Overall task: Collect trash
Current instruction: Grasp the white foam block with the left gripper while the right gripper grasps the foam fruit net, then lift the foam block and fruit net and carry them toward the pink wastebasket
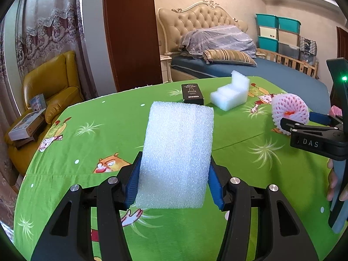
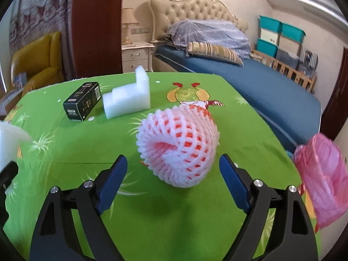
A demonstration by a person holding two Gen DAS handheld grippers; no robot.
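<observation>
Two grippers: left gripper [image 1: 175, 180] clamped on a foam sheet [image 1: 177, 154], lifted for disposal; right gripper [image 2: 173, 174], jaws wide, lined up on the foam fruit net [image 2: 177, 145] lying on the green tablecloth [image 2: 239, 134].

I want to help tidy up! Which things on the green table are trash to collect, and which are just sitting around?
Trash to collect:
flat foam sheet, held in the left claw
foam fruit net, in front of the open right claw
stepped foam block
black box, probably
pink plastic bag, maybe for collecting

Just sitting around:
striped pillow
yellow armchair
</observation>
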